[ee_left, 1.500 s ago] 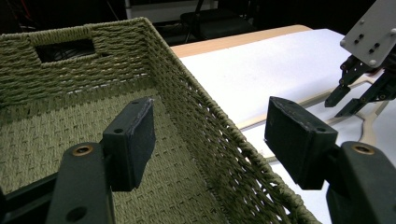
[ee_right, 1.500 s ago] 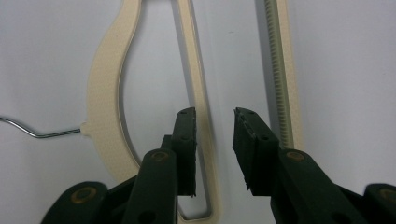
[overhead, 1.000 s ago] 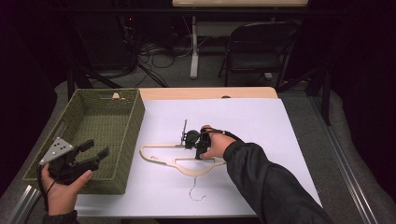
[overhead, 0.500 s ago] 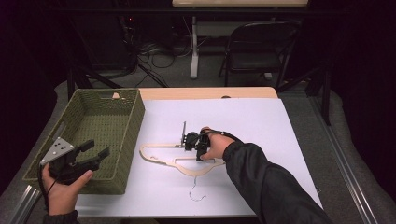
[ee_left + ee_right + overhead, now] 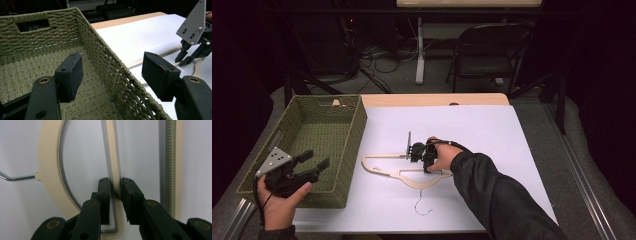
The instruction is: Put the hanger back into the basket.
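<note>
Little has shifted since the earlier frames: the right gripper [image 5: 115, 188] remains low over the wooden hanger [image 5: 404, 172], its jaws narrowed around a thin inner bar, a sliver of gap showing. The hanger lies flat on the white table [image 5: 492, 135], right of the basket [image 5: 349, 135]. The left gripper [image 5: 112, 75] hovers wide open and empty over the basket's near rim. Lifting seems not yet begun.

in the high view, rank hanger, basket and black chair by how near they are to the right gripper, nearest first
1. hanger: lying on the white sheet, directly under the right gripper.
2. basket: to the left, at the table's left edge.
3. black chair: beyond the table's far edge, on the floor.
</note>
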